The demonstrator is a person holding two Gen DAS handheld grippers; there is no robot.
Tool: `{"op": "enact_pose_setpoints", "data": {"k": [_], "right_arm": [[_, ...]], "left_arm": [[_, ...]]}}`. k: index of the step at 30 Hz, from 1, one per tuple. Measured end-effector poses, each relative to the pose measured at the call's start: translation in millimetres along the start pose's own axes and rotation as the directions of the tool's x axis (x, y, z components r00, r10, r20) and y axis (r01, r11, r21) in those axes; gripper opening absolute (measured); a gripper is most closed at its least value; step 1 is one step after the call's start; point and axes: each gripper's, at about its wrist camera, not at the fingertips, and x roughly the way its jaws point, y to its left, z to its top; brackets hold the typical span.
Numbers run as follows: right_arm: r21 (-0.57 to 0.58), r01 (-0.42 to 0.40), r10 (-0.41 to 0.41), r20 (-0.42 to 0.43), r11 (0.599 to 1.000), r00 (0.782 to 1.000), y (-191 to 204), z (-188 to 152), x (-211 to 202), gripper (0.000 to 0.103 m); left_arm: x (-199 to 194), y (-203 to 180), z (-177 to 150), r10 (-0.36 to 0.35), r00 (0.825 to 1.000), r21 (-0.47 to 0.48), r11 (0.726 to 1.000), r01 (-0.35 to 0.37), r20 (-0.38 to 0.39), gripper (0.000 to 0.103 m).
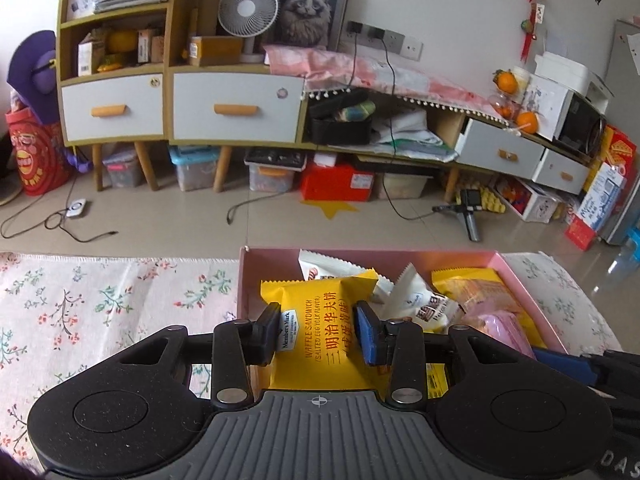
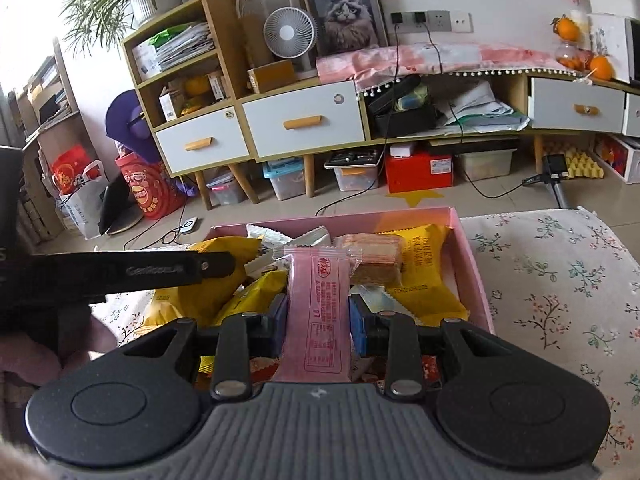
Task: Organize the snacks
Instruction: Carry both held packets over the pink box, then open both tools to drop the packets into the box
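A pink box [image 1: 248, 280] on a floral tablecloth holds several snack packets. My left gripper [image 1: 318, 326] is shut on a yellow waffle sandwich packet [image 1: 316, 320] over the box's left part. White packets [image 1: 416, 300] and a pink packet [image 1: 500, 328] lie to its right. In the right wrist view the pink box [image 2: 472, 264] shows again, and my right gripper [image 2: 318, 316] is shut on a pink wafer packet [image 2: 318, 308] above yellow packets [image 2: 424, 276]. The left gripper's black arm [image 2: 160, 270] crosses at the left.
The floral tablecloth [image 1: 100, 300] spreads left of the box and right of it [image 2: 560, 300]. Beyond the table edge are tiled floor with cables [image 1: 60, 220], a low cabinet with drawers [image 1: 236, 108], storage bins and a tripod [image 1: 468, 212].
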Motion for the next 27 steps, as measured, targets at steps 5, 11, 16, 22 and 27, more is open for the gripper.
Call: {"op": "enact_pose_setpoints", "data": {"k": [5, 11, 16, 22, 27], "right_arm": [[-0.012, 0.001, -0.001, -0.004, 1.0, 1.0, 1, -1, 2, 0.032], [-0.002, 0.008, -0.008, 0.013, 1.0, 1.0, -2, 1, -6, 0.046], [-0.013, 0.01, -0.01, 0.025, 1.0, 1.0, -4, 3, -20, 0.064], [-0.024, 0.031, -0.031, 0.003, 0.999, 1.0, -8, 3, -38, 0.077], [-0.043, 0.07, -0.072, -0.027, 0.997, 0.997, -9, 2, -53, 0.083]], "left_arm": [[-6, -2, -2, -0.005, 1.0, 0.024, 1.0, 0.005, 0.007, 0.04], [-23, -7, -6, -0.007, 1.0, 0.071, 0.997, 0.006, 0.008, 0.066], [-46, -14, -13, -0.002, 1.0, 0.088, 0.996, 0.001, 0.005, 0.078], [-82, -17, -25, 0.033, 0.999, 0.091, 0.995, -0.031, -0.027, 0.089], [-112, -20, -40, 0.08, 0.995, 0.096, 0.993, -0.074, -0.056, 0.094]]}}
